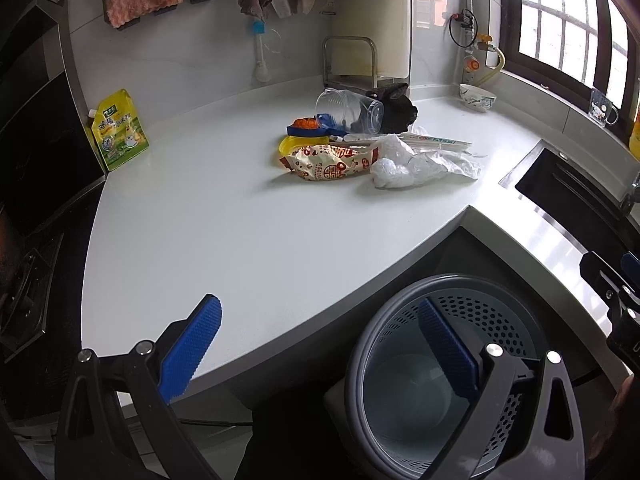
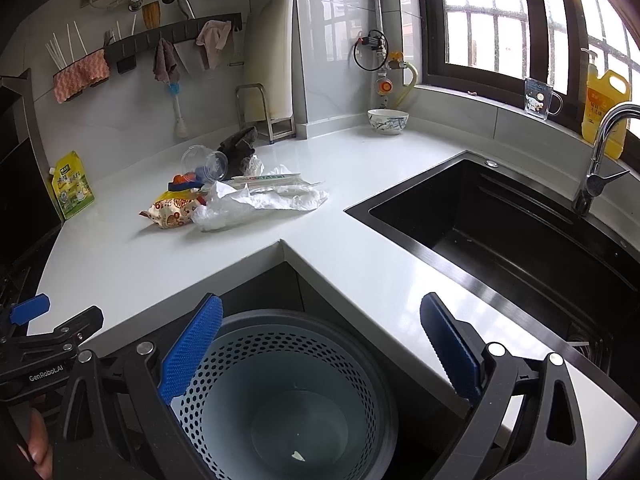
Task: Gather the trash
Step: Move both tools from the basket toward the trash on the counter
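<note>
A heap of trash lies on the white counter (image 1: 208, 216): a red and cream snack bag (image 1: 330, 162), crumpled clear plastic (image 1: 416, 164), a tipped clear cup (image 1: 350, 112), a wrapped chopstick pack (image 1: 436, 141), a yellow and blue lid (image 1: 304, 136) and a dark cloth (image 1: 396, 108). The heap also shows in the right wrist view: snack bag (image 2: 172, 212), plastic (image 2: 260, 202), cup (image 2: 206, 164). A grey perforated bin (image 1: 436, 380) stands on the floor below the counter's inner corner, also in the right wrist view (image 2: 280, 396). My left gripper (image 1: 320, 348) and right gripper (image 2: 320, 348) are open, empty, well short of the heap.
A yellow-green pouch (image 1: 118, 130) leans at the counter's left, beside the black stove (image 1: 36, 168). A black sink (image 2: 500, 232) with a faucet (image 2: 604, 152) is at the right. A bowl (image 2: 387, 121) sits at the back, a yellow bottle (image 2: 604, 112) on the sill.
</note>
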Demonstrator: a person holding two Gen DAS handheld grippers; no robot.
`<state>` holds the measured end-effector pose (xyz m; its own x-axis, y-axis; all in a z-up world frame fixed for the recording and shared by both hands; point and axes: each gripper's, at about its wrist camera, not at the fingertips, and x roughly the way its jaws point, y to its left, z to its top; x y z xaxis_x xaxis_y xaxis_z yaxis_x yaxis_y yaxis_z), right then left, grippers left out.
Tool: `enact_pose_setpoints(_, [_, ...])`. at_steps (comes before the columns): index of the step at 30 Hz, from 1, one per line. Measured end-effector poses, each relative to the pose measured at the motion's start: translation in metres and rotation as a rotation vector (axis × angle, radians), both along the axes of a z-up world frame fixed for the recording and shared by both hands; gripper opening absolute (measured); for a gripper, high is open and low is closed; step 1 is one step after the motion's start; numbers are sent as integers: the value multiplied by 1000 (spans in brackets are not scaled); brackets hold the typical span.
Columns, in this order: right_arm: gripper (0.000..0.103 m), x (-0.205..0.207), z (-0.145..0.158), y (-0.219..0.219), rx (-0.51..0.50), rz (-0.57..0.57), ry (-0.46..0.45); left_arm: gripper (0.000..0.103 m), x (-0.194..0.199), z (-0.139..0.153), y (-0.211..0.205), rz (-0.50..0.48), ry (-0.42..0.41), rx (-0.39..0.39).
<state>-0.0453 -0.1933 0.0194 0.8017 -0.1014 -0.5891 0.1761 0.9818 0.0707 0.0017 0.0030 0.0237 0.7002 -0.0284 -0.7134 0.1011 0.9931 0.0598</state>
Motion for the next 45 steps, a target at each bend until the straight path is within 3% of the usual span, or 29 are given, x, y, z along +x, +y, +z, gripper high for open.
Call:
enact_pose_setpoints(6, [95, 13, 3, -12, 23, -39, -14, 97, 17, 22, 1, -39, -73, 17])
enact_pose_setpoints(18, [95, 64, 2, -27, 61, -33, -2, 97, 71, 20, 4, -3, -71, -37])
enact_pose_setpoints(24, [95, 99, 1, -25, 52, -13, 6, 97, 98, 15, 0, -2, -61, -24])
enact_pose_setpoints(37, [95, 177, -17, -19, 99, 38, 100, 97, 130, -9, 1, 26, -9, -39])
enact_pose_setpoints(45, [94, 215, -34, -18, 134, 22, 171, 97, 140, -12, 0, 30, -20, -17])
